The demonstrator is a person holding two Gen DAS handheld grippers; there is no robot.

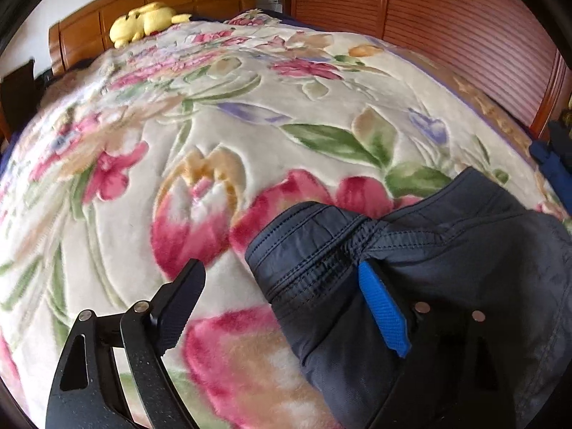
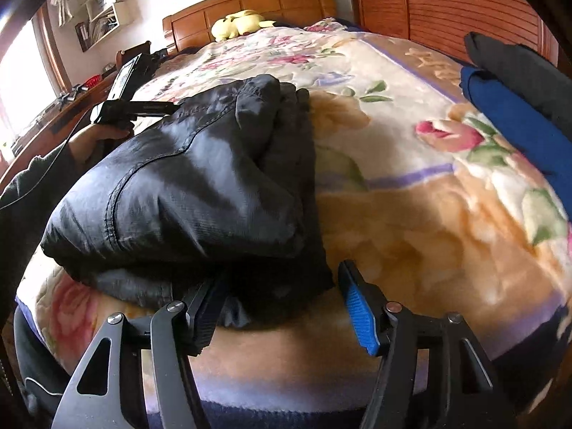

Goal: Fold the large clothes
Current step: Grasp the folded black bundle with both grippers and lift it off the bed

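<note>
A dark navy garment (image 1: 447, 250) lies folded into a thick bundle on the floral blanket (image 1: 214, 136); the right wrist view shows the same garment (image 2: 178, 186) near the bed's front edge. My left gripper (image 1: 280, 268) stands wide open, its blue-padded finger (image 1: 382, 311) resting on the cloth and its black finger over bare blanket, with the garment's seamed corner between them. My right gripper (image 2: 280, 279) is open around the bundle's near corner; its black finger (image 2: 209, 307) touches the cloth edge, while the blue pad stands clear. A hand (image 2: 103, 136) holds the left gripper at the bundle's far side.
A stack of folded blue (image 2: 511, 125) and black (image 2: 518, 68) clothes sits at the bed's right edge. A yellow plush toy (image 2: 239, 23) lies by the wooden headboard (image 2: 250, 0). Louvered wooden doors (image 2: 447, 3) run along the right, with a desk and window to the left.
</note>
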